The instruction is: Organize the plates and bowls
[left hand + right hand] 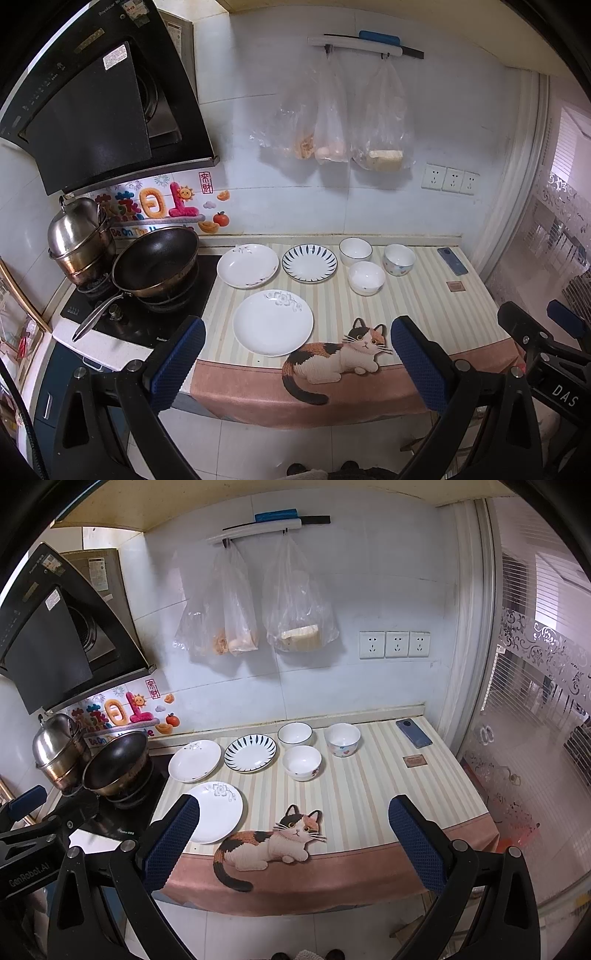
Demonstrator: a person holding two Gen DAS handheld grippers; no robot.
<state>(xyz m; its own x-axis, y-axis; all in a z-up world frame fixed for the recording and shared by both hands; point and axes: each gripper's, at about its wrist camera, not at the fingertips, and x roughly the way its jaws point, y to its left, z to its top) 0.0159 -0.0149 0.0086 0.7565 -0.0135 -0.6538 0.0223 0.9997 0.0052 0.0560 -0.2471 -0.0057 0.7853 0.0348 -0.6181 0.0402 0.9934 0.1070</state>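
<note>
Left gripper: jaws spread wide, empty, held back off the counter's front edge.
Right gripper: likewise wide apart, grasping nothing.
Plates: flowered plate nearest; white plate and blue-striped plate side by side behind it.
Bowls: three bowls clustered right of the plates (none stacked).
Surface: striped cat mat, beside the stove.

White tiled wall, striped counter
</note>
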